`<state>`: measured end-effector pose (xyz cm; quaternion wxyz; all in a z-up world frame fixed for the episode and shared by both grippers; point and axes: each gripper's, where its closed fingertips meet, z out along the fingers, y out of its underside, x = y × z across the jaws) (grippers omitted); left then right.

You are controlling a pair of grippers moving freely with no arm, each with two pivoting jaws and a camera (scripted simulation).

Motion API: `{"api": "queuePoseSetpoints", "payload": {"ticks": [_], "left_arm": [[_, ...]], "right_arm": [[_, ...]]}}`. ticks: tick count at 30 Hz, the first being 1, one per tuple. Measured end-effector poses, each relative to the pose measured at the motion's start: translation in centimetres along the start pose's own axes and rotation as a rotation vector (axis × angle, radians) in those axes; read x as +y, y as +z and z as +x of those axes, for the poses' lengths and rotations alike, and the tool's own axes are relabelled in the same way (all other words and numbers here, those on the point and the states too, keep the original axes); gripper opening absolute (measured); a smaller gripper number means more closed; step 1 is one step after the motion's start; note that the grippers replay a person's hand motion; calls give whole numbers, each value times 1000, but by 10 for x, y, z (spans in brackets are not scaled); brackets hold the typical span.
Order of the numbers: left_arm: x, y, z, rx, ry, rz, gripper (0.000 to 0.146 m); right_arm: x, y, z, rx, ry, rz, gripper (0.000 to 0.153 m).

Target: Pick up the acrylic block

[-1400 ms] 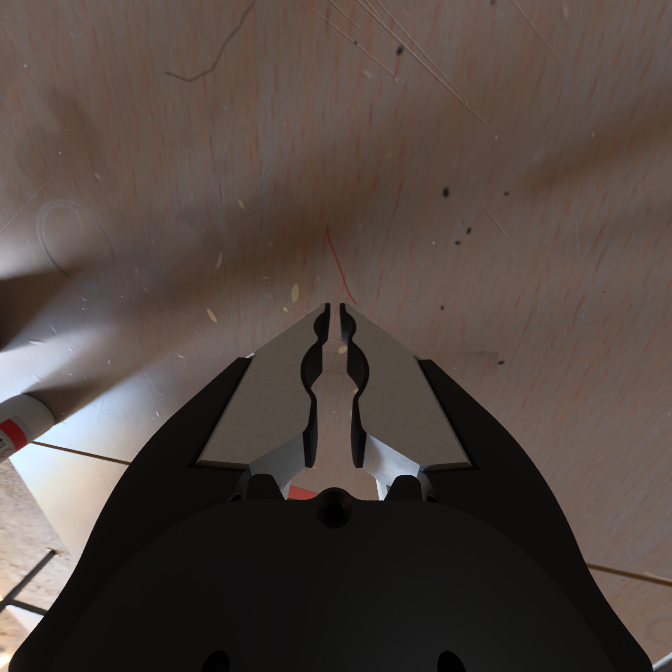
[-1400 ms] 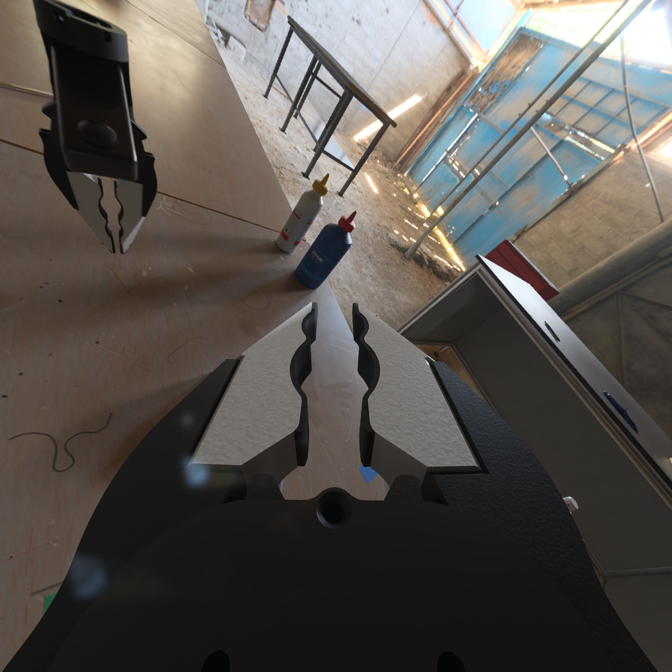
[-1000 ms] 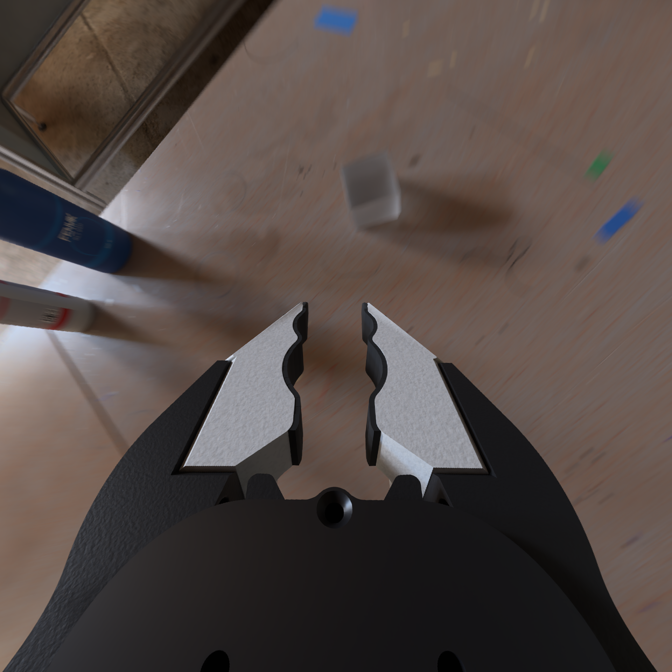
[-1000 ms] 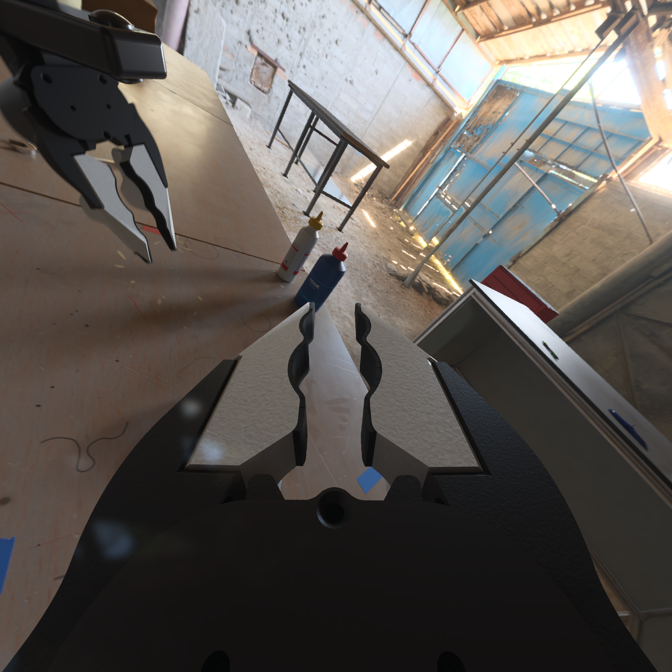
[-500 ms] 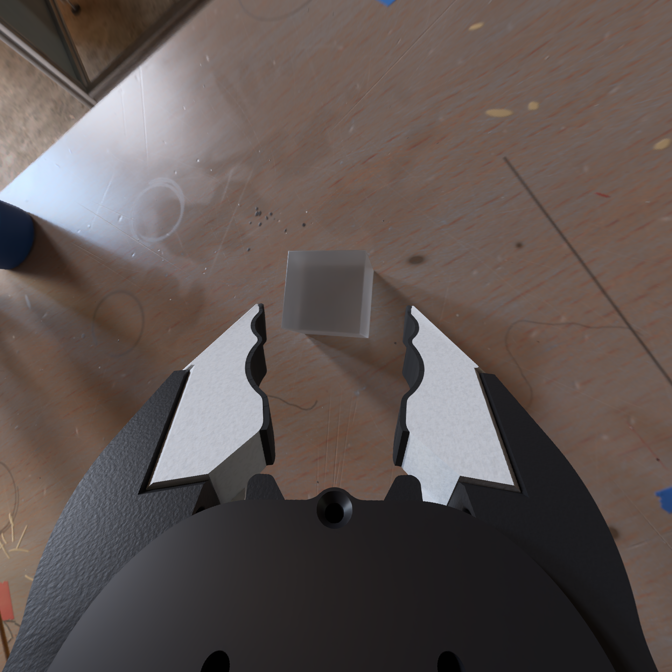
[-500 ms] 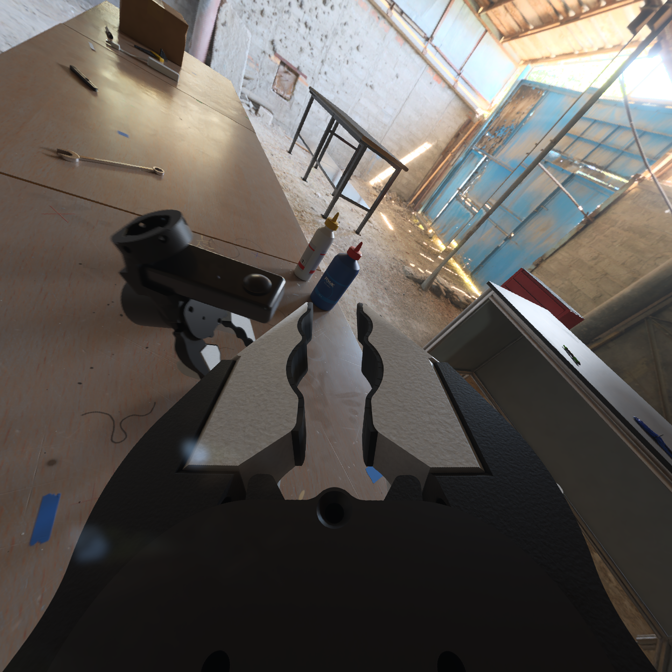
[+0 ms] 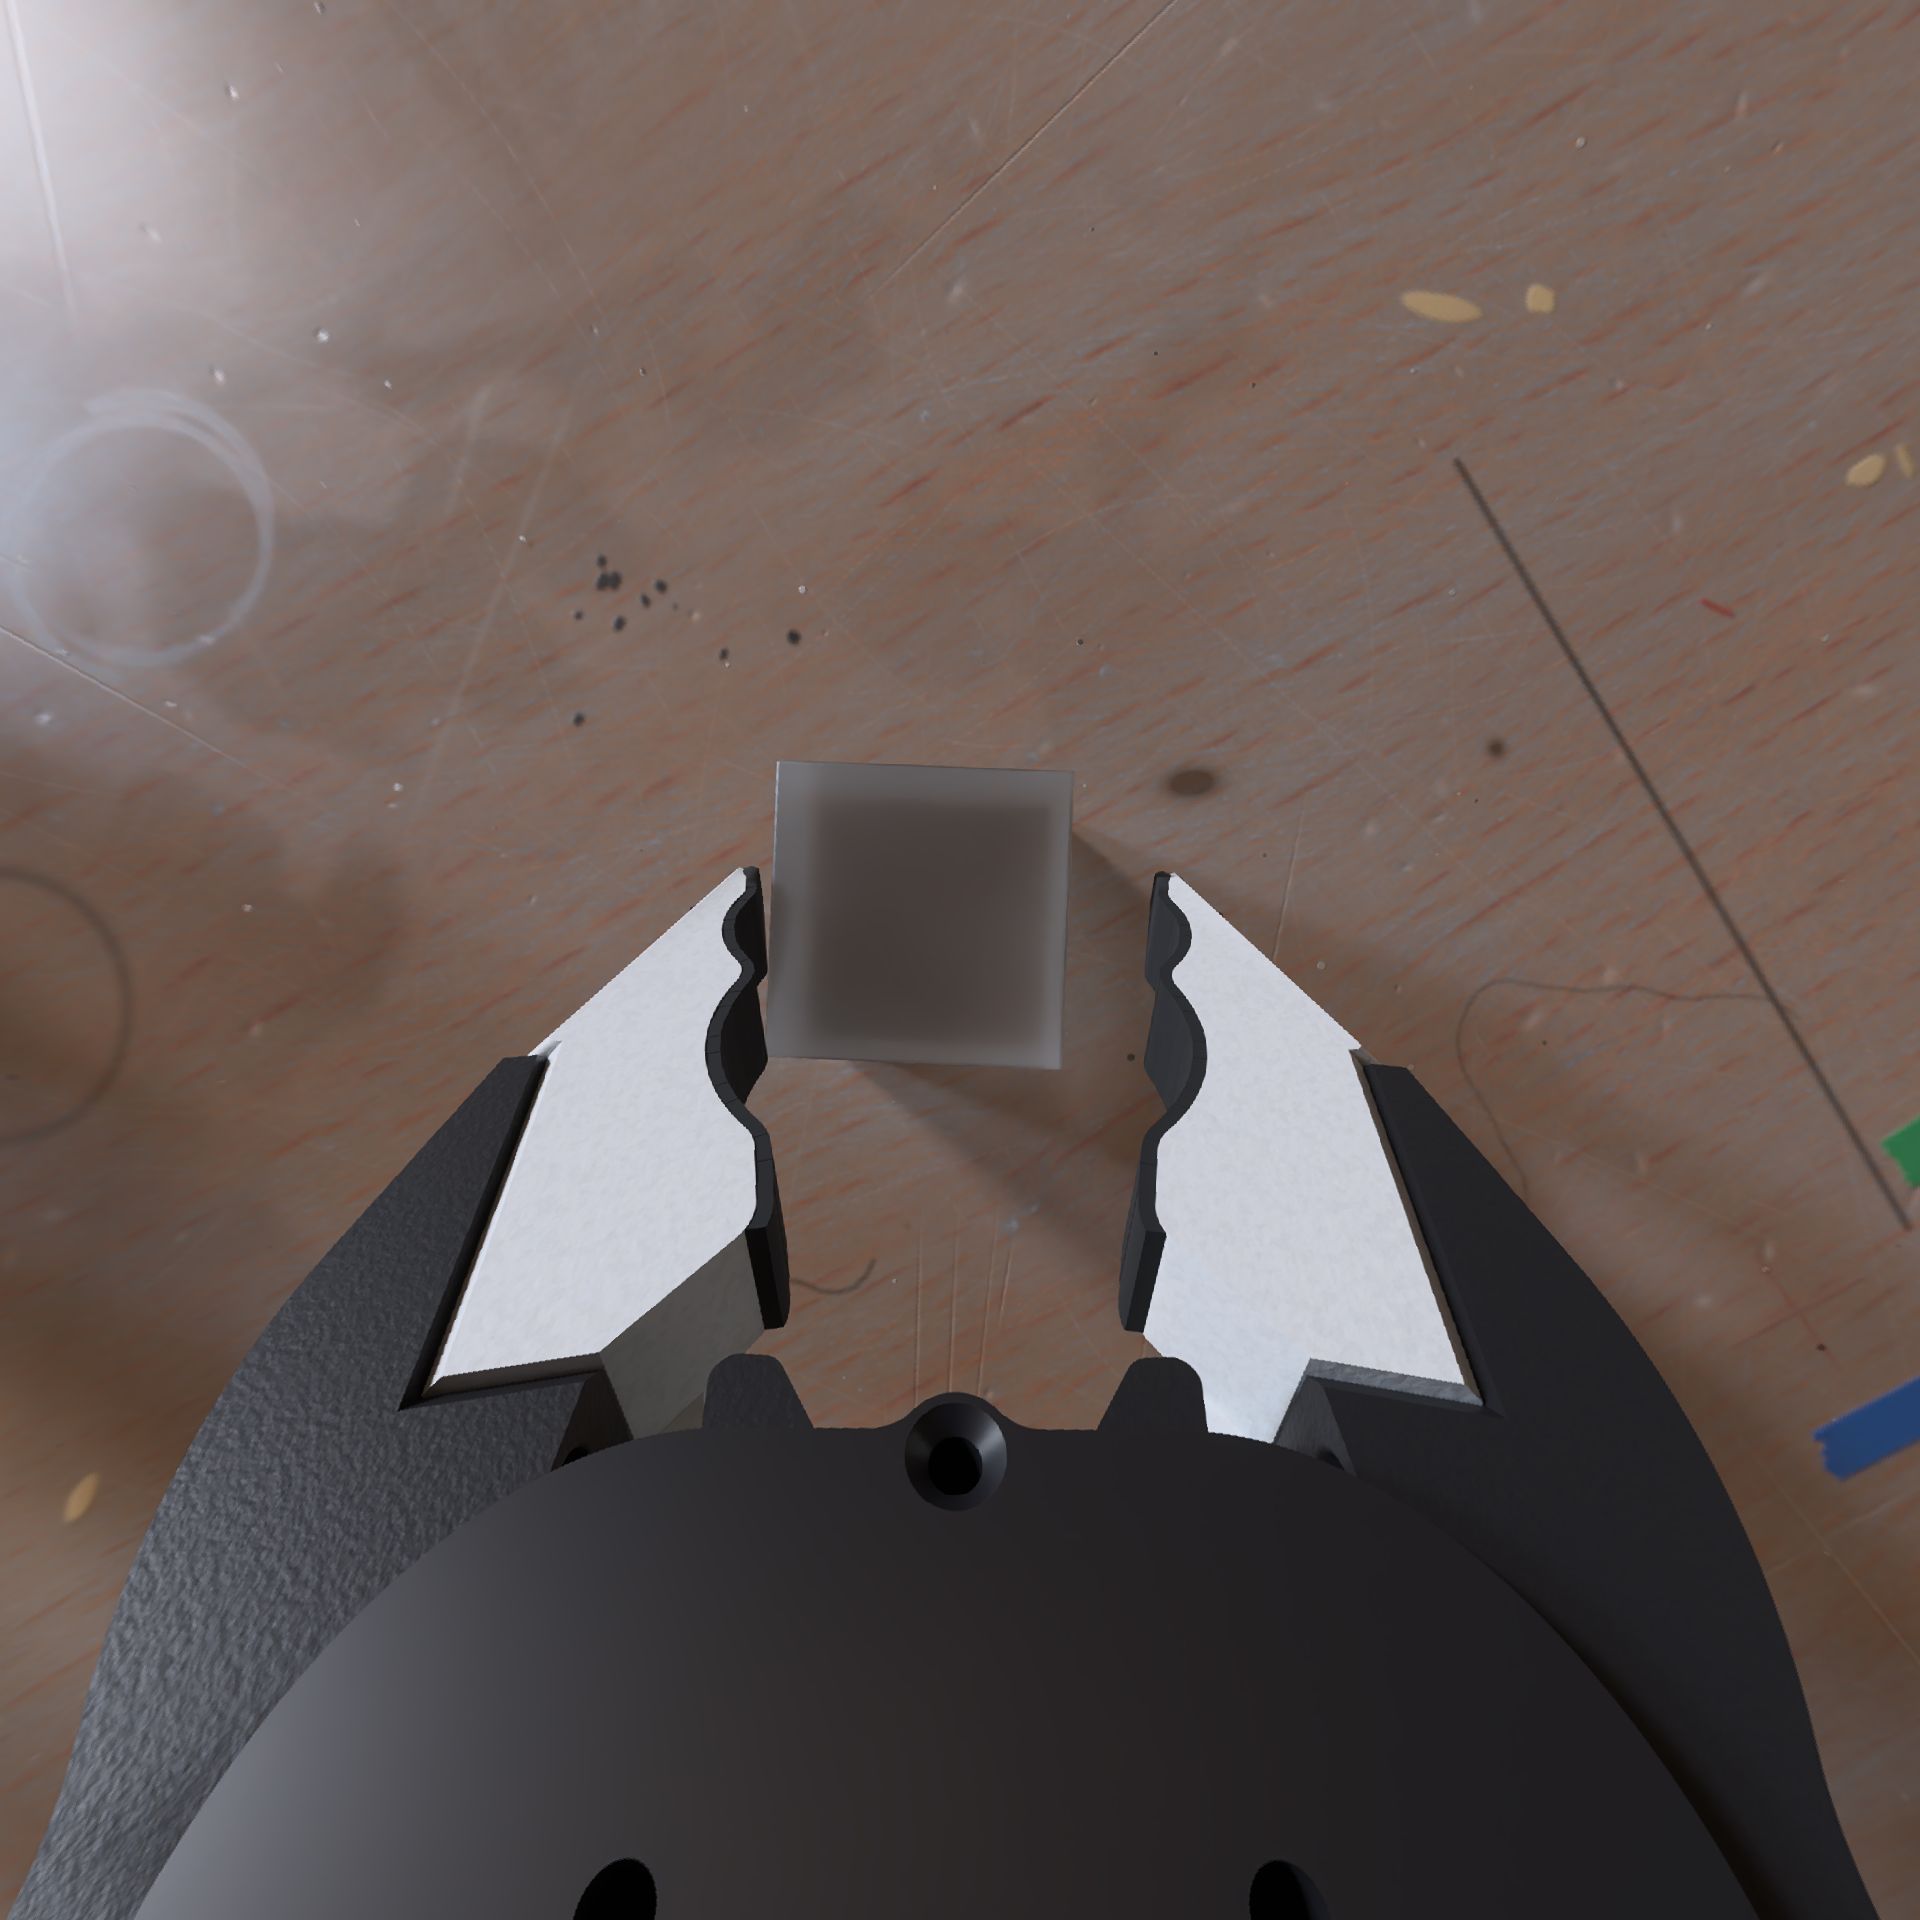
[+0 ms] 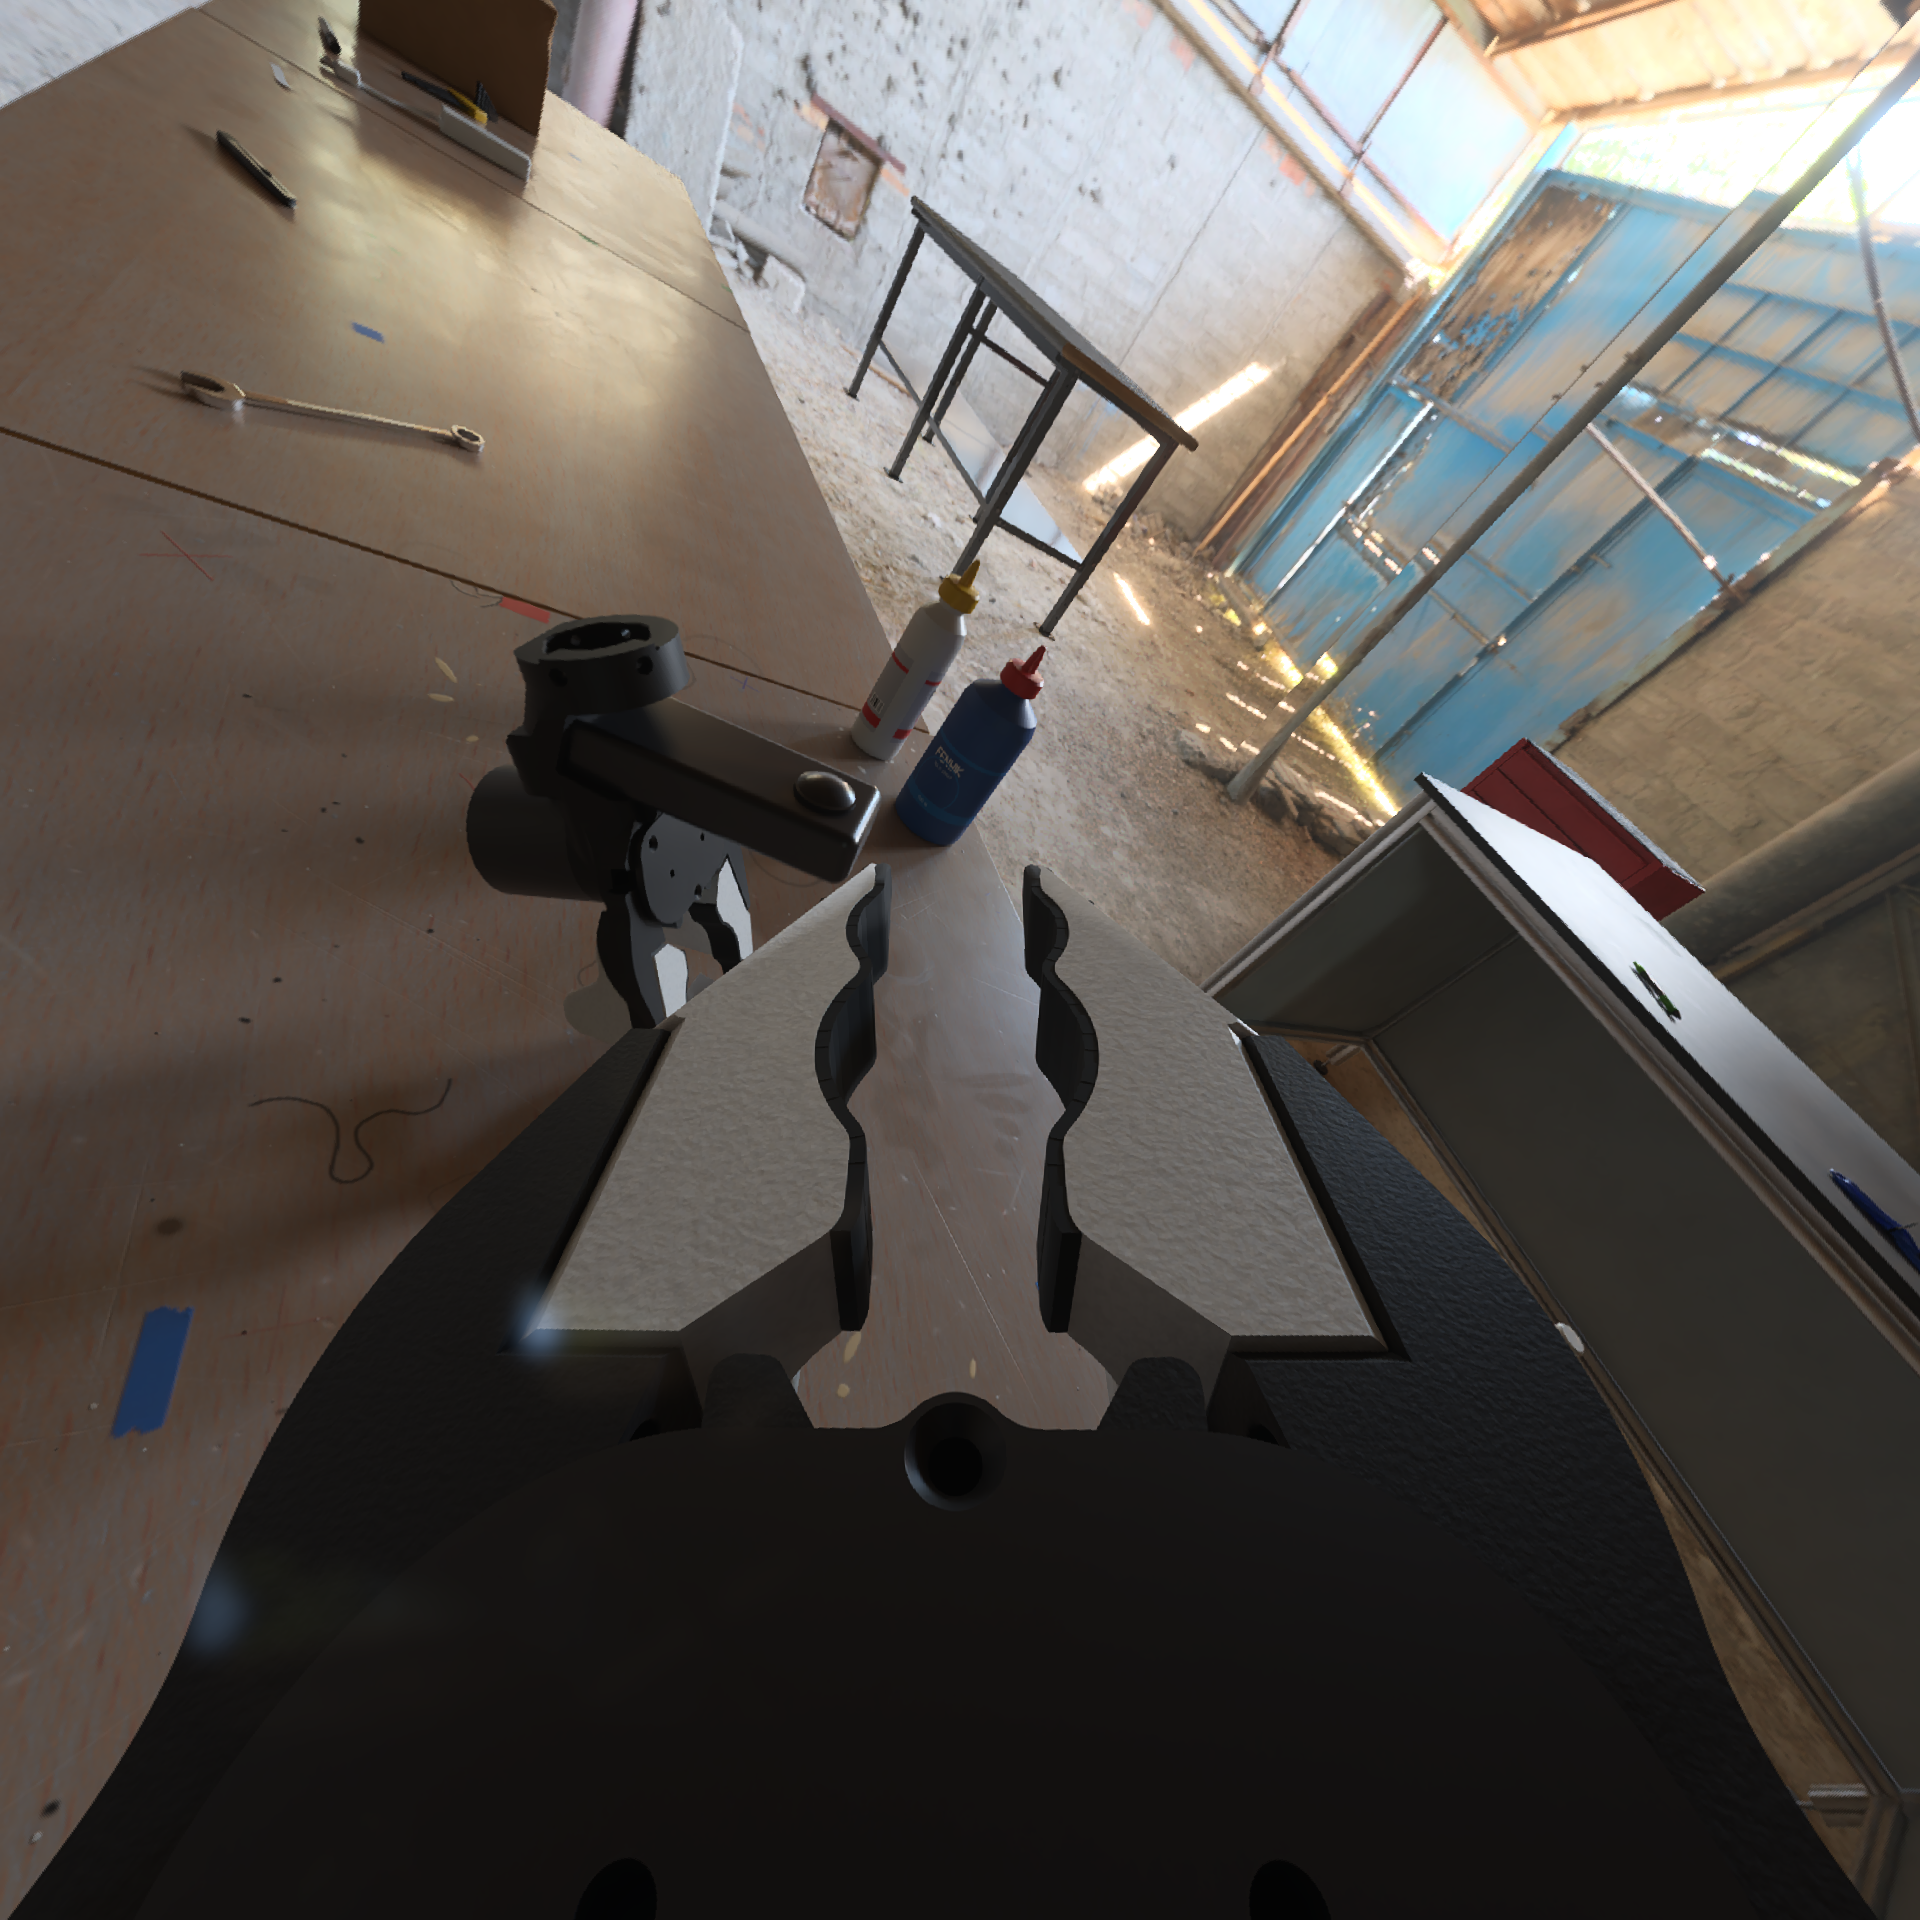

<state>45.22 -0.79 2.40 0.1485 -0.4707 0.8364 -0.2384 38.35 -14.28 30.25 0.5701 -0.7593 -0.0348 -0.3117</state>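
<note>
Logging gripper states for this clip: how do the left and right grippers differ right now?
The left gripper is spread wide; the right gripper shows a narrower gap. The left points down at the wooden table, bracketing the acrylic block; the right has nothing between its fingers and faces the table edge. Both share white-faced fingers on black bodies.

I see the frosted grey acrylic block (image 7: 920, 920), darker and smoky at its centre, paler along its edges. My left gripper (image 7: 956, 894) has a matt black body, white textured finger faces and black wavy inner pads. The plywood tabletop (image 7: 1039, 364) is reddish brown, streaked with fine grain, dotted with black specks and pale yellow flecks. A blue tape strip (image 7: 1870, 1439) and a green tape scrap (image 7: 1903, 1148) mark it. My right gripper (image 8: 956, 894) matches in black and white. Beyond it stand a white squeeze bottle (image 8: 914, 665) with yellow cap and red band, and a dark blue squeeze bottle (image 8: 966, 758) with red cap.
</note>
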Motion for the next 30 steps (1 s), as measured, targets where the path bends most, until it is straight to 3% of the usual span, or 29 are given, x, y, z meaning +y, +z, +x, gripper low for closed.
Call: {"api": "queuePoseSetpoints", "payload": {"ticks": [4, 8, 20, 30], "left_arm": [[3, 4, 0, 60, -47, 4, 71], [3, -1, -5, 29, -49, 13, 60], [11, 1, -9, -121, 195, -119, 60], [-20, -62, -3, -338, 373, -4, 60]], "right_arm": [[6, 3, -1, -16, 0, -27, 25], [11, 7, -5, -30, -18, -58, 25], [17, 5, -8, -43, -53, -102, 25], [30, -1, 11, 1, 0, -111, 25]]}}
